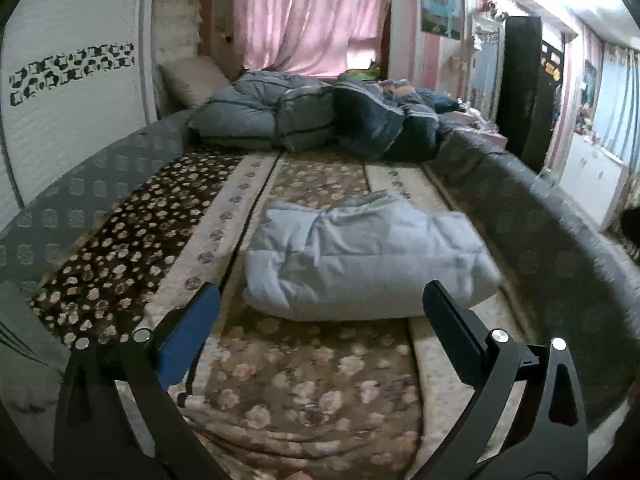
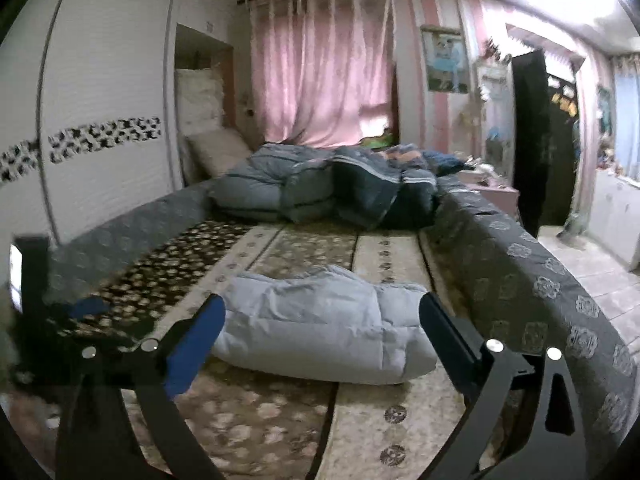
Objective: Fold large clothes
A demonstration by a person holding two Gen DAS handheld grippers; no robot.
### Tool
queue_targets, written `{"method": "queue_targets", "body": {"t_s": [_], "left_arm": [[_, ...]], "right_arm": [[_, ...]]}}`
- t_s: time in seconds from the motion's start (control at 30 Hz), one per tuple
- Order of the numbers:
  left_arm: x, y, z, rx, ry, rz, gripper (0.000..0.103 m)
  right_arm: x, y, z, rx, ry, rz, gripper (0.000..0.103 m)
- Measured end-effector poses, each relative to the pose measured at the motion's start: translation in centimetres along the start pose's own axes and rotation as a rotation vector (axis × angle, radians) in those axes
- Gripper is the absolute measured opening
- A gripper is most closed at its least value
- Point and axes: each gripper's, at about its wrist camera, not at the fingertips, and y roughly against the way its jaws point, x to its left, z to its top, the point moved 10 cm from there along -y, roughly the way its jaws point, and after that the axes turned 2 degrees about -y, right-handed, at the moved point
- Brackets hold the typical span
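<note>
A pale blue puffy garment (image 1: pixel 360 256) lies folded into a thick bundle on the flowered bed cover (image 1: pixel 304 392). In the right wrist view the same bundle (image 2: pixel 320 324) rests just past the fingertips. My left gripper (image 1: pixel 322 292) stands open and apart from the bundle's near edge, nothing between its fingers. My right gripper (image 2: pixel 322 304) is open wide too, held above the bed with the bundle showing behind the gap, untouched. At the far left of the right wrist view the left gripper (image 2: pixel 86 308) appears blurred.
Grey and dark blue quilts (image 1: pixel 320 120) are heaped at the far end of the bed, with a pillow (image 1: pixel 192 76) behind them. A white wardrobe (image 1: pixel 68 112) stands on the left. The bed's grey patterned side (image 2: pixel 540 292) drops to a tiled floor (image 2: pixel 592 276) on the right.
</note>
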Motion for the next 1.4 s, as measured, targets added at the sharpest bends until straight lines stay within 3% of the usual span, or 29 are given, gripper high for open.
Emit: {"method": "queue_targets", "body": {"t_s": [0.13, 0.27, 0.43, 0.57, 0.73, 1.4], "left_arm": [[0.5, -1.8, -2.4, 0.009, -0.006, 0.013, 0.100], [0.6, -3.0, -3.6, 0.019, -0.028, 0.020, 0.100], [0.8, -3.8, -3.4, -0.006, -0.024, 0.020, 0.100], [0.7, -5.2, -3.6, 0.024, 0.026, 0.006, 0.100], [0.7, -6.7, -4.2, 0.039, -0.004, 0.056, 0.100], [-0.2, -9.5, -4.6, 0.094, -0.032, 0.062, 0.100]], "right_arm": [[0.2, -3.5, -5.8, 0.066, -0.037, -0.014, 0.098], [0.1, -5.6, -8.1, 0.108, -0.039, -0.041, 0.098], [-0.5, -7.7, -8.4, 0.150, -0.070, -0.044, 0.098], [-0.3, -8.5, -8.4, 0.170, -0.067, -0.043, 0.098], [-0.6, -9.1, -9.0, 0.180, -0.067, -0.058, 0.098], [-1.0, -12.4, -10.8, 0.251, -0.072, -0.112, 0.098]]}}
